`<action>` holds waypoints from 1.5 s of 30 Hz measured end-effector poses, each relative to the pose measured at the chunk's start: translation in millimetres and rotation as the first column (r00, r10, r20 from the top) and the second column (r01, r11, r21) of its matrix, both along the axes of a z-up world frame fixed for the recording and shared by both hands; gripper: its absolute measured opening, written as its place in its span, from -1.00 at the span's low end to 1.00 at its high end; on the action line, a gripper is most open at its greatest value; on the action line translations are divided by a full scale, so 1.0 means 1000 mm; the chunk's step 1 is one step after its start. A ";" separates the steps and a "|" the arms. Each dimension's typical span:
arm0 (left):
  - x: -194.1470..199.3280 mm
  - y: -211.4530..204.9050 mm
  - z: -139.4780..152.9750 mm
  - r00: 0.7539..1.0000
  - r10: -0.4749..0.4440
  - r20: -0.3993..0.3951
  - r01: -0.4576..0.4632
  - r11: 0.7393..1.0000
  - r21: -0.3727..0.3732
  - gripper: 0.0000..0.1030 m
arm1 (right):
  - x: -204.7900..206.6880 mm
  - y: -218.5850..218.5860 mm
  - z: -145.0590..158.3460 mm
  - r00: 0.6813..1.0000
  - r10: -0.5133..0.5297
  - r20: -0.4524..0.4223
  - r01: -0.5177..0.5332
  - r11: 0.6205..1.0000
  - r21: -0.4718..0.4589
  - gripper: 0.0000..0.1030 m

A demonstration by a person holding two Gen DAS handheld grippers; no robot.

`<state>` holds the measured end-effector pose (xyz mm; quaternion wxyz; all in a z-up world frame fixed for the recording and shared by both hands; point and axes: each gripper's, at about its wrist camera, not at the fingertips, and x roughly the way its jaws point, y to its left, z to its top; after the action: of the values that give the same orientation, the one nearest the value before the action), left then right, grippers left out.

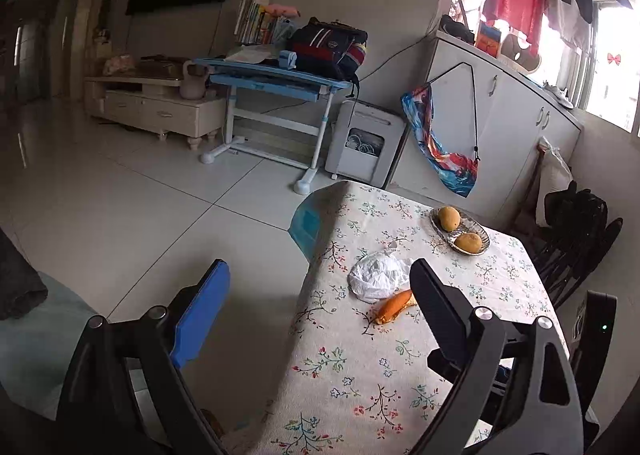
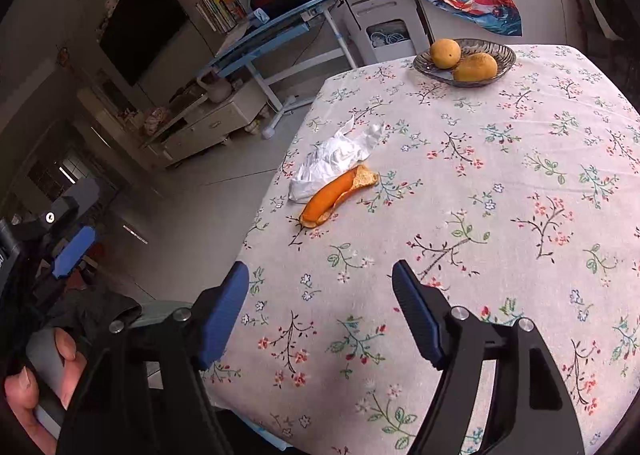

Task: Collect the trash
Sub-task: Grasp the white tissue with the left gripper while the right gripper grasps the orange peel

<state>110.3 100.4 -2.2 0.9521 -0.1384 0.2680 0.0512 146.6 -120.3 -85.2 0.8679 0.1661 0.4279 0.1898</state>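
An orange peel (image 2: 334,193) lies on the floral tablecloth (image 2: 480,215) near the table's left edge, touching a crumpled white plastic bag (image 2: 332,163). Both also show in the left wrist view: the peel (image 1: 394,307) and the bag (image 1: 378,275). My right gripper (image 2: 320,295) is open and empty, above the table short of the peel. My left gripper (image 1: 320,295) is open and empty, at the table's left edge, with its right finger just in front of the peel.
A glass dish (image 2: 466,61) with two mangoes (image 2: 474,67) stands at the far side of the table; it also shows in the left wrist view (image 1: 460,231). A blue bin (image 1: 306,223) stands on the floor by the table's far corner. Dark chairs (image 1: 576,239) are at the right.
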 end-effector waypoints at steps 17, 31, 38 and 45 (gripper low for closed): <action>0.140 -0.026 -0.052 0.965 -0.145 -0.217 0.164 0.984 0.071 0.71 | 0.058 0.014 -0.014 0.990 0.115 -0.077 -0.131 0.960 -0.247 -0.66; 0.191 -0.110 -0.119 0.869 -0.331 -0.367 0.426 0.879 0.214 0.68 | 0.011 -0.102 -0.011 0.988 0.067 -0.142 -0.102 0.962 -0.255 -0.61; 0.198 -0.113 -0.127 0.859 -0.339 -0.383 0.431 0.883 0.185 0.06 | 0.016 -0.103 -0.007 0.990 0.061 -0.129 -0.091 0.968 -0.236 -0.06; 0.190 -0.115 -0.120 0.845 -0.375 -0.381 0.454 0.879 0.143 -0.73 | 0.021 -0.100 -0.015 0.989 0.050 -0.139 -0.087 0.957 -0.278 -0.06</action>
<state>300.7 -14.6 -122.1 0.8885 0.0439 0.4450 -0.1034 167.8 -220.1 -99.9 0.8458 0.0372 0.5119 0.1454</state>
